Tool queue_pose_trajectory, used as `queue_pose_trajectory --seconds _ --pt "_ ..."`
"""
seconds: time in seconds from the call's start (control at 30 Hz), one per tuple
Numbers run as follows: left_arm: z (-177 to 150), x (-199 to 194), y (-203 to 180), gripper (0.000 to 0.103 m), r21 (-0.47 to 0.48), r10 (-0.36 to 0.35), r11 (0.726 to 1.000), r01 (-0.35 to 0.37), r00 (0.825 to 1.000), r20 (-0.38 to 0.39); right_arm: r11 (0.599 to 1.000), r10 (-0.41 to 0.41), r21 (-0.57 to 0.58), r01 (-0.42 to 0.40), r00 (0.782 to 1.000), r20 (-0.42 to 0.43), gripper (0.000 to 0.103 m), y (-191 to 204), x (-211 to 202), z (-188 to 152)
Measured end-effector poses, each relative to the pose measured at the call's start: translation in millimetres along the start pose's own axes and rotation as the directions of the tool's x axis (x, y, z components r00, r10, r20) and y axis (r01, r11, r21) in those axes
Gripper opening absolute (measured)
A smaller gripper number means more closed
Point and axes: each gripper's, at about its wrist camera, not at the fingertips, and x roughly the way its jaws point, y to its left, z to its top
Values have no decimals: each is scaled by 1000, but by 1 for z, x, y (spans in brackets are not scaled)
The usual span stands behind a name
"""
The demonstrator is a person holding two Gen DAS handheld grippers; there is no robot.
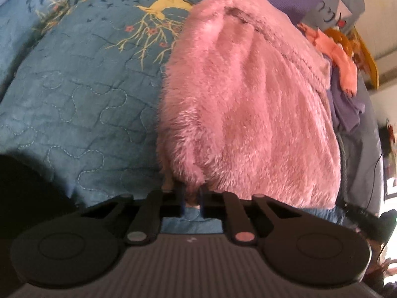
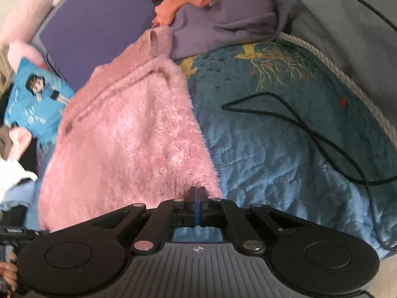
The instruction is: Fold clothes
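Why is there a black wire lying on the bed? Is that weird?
A bit odd, yes. The black cable loops across the blue quilt, right beside the fluffy pink garment being folded. It could snag in the fold. Nothing looks spilled or broken.

Pink fleece garment motion-blurred; near hem hidden behind left claw; black cable cut off at right edge.
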Motion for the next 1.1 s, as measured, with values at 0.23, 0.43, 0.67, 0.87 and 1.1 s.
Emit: queue_pose_trajectory --seconds 0.23,0.43,0.67,0.87,1.1 --pt "-1 -5 -10 18 79 56 995 -56 998 7 991 -108 -63 114 990 86 15 7 -21 -3" --pt "-3 -6 -16 64 127 98 987 -99 995 16 997 -65 -40 63 997 -31 43 -7 -9 0" --pt "4 1 -3 27 36 85 996 -85 996 -11 1000 -24 3 25 996 -85 9 -6 12 0" --pt "8 -10 -2 11 -6 53 999 -53 999 2 1000 -19 4 19 999 -33 8 3 1 -4" --pt "33 -47 -22 10 12 -42 999 41 994 98 995 72 69 -77 994 83 8 10 -36 11"
